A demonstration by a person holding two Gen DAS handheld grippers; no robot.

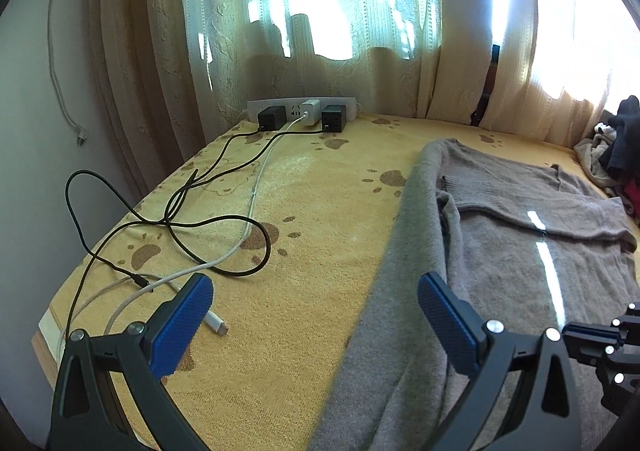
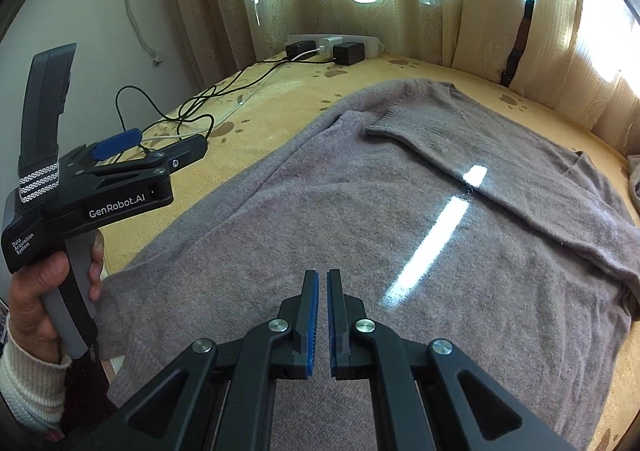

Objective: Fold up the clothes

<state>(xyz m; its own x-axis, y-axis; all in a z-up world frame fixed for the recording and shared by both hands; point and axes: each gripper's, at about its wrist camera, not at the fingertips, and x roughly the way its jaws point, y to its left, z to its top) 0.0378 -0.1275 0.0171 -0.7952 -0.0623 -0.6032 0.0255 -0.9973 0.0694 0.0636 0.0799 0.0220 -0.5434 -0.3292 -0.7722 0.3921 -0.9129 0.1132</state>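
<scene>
A grey knit sweater [image 2: 360, 211] lies spread on the yellow paw-print blanket [image 1: 304, 211], one sleeve [image 2: 500, 179] folded across its body. My right gripper [image 2: 322, 275] hangs over the sweater's lower middle, shut, with nothing between its blue pads. My left gripper [image 1: 316, 315] stands wide open above the sweater's left edge [image 1: 384, 291], one pad over the blanket and the other over the knit, holding nothing. The right wrist view shows the left gripper [image 2: 156, 143] from the side, held by a hand [image 2: 36, 291] in a cream sleeve.
A white power strip [image 1: 302, 111] with black chargers sits at the back by the curtains [image 1: 320, 31]. Black and white cables [image 1: 180, 219] loop over the blanket's left part. A pile of clothes [image 1: 616, 155] lies at the far right. The bed edge and wall [image 1: 36, 171] are at the left.
</scene>
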